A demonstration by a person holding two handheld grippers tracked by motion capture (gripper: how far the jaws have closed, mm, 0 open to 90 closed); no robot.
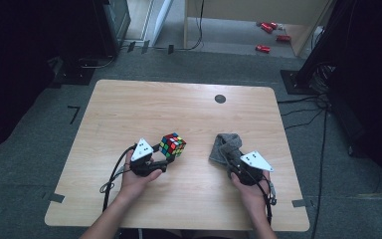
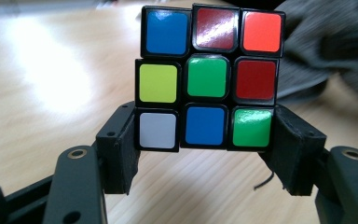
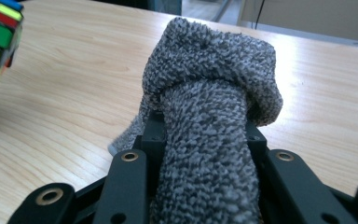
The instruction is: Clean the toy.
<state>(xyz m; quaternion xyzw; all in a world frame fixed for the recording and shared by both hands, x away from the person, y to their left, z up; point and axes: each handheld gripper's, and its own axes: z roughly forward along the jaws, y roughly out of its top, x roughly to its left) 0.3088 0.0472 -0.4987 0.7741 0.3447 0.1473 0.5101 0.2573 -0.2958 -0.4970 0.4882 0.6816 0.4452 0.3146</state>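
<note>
Resting low on the table, left gripper (image 1: 163, 160) clamping cube (image 1: 172, 145), right gripper (image 1: 227, 160) pinching grey cloth (image 1: 226, 146)

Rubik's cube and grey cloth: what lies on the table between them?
Nothing: the high view shows bare wood between the Rubik's cube and the grey cloth.

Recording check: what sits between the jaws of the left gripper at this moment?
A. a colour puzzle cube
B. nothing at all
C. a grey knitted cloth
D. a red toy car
A: in the left gripper view the two black jaws of the left gripper press on both sides of the bottom row of the puzzle cube, while the grey cloth lies in the right gripper.
</note>
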